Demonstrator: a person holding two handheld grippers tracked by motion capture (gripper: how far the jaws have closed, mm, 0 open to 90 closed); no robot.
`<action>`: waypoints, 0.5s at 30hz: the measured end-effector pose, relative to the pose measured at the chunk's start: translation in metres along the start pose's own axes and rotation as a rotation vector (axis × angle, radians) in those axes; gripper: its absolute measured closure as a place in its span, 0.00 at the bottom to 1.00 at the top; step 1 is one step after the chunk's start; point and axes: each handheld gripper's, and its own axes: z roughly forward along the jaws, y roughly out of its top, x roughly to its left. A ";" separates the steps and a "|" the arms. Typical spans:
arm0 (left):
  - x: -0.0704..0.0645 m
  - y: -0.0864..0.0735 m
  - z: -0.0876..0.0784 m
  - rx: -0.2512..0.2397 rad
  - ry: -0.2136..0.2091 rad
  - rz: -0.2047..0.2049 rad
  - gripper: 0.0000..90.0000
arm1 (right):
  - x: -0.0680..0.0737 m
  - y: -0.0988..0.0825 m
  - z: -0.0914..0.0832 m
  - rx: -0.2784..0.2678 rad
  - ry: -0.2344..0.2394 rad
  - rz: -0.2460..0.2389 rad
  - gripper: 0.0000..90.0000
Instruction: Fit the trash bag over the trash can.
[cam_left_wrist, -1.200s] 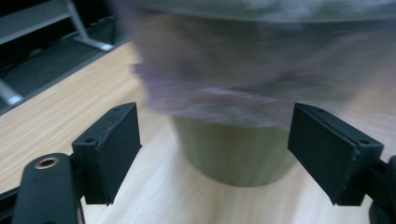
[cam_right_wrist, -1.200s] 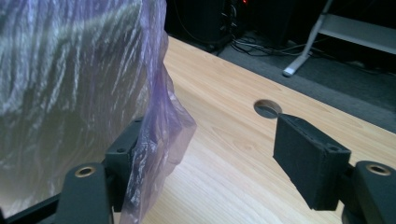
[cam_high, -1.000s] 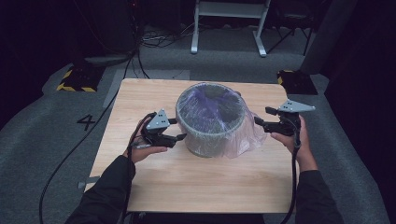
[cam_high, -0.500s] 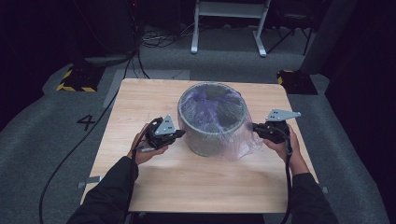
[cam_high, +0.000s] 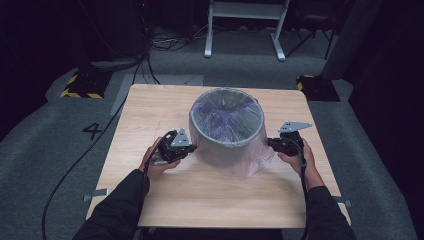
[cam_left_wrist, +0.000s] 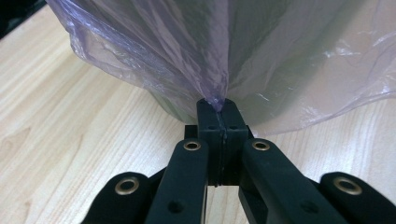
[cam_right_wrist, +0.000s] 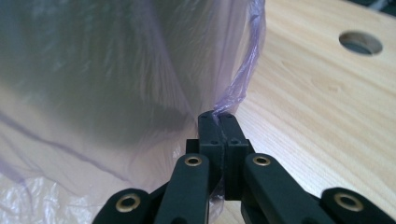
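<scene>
A round grey bin (cam_high: 227, 125) stands in the middle of the wooden table (cam_high: 150, 110), lined with a thin purple plastic bag (cam_high: 250, 162) whose edge hangs down its outside. My left gripper (cam_high: 192, 147) is low at the bin's left side, shut on a pinch of the bag film (cam_left_wrist: 187, 51), with its jaw tips (cam_left_wrist: 218, 105) pressed together on the fold. My right gripper (cam_high: 270, 144) is low at the bin's right side. Its tips (cam_right_wrist: 217, 116) are also shut on a gathered strip of the bag (cam_right_wrist: 93, 70). The film stretches taut up from both grips.
A round hole (cam_right_wrist: 360, 43) is cut in the tabletop near the right gripper. On the floor behind the table lie two yellow-and-black striped blocks (cam_high: 82, 85) (cam_high: 317, 85), cables and a white stand (cam_high: 245, 25). A cable trails off the table's left side.
Both grippers have sunk from near the bin's rim towards the tabletop and closed onto the bag film. The bag's edge has come down over the bin's sides with them.
</scene>
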 end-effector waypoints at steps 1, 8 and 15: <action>0.000 -0.001 0.002 0.005 -0.007 -0.007 1.00 | -0.001 -0.001 0.002 0.007 -0.003 0.008 1.00; 0.001 -0.007 0.013 0.027 -0.006 -0.045 0.97 | -0.009 -0.007 0.016 0.074 -0.041 0.047 1.00; 0.005 -0.016 0.022 0.027 0.001 -0.070 0.96 | -0.017 -0.011 0.023 0.092 -0.070 0.065 1.00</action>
